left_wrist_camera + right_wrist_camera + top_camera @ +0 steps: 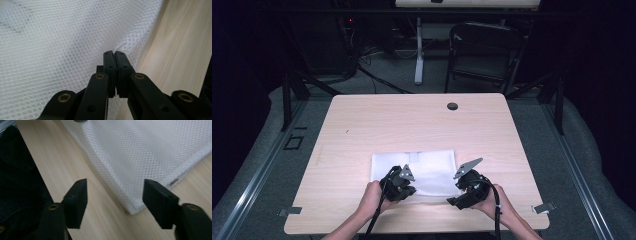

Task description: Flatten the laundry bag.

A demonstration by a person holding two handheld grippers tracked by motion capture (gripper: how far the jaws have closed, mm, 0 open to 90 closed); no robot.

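Note:
A white mesh cloth [427,167] lies flat on the near half of the light wooden table [412,120]. My left gripper [404,187] is at its near edge, left of centre. In the left gripper view the jaws [115,53] are pressed together, and the mesh cloth [62,37] puckers where its edge is pinched at their tips. My right gripper [460,192] is at the near right corner. In the right gripper view its jaws [116,187] stand apart low over the wood, with the corner of the cloth [140,150] between them and untouched by either pad.
A small dark round hole [452,106] sits near the table's far edge. Metal clips [543,207] mark the near corners. A dark folding chair [484,50] and a white desk leg [418,50] stand beyond the table. Bare wood surrounds the cloth.

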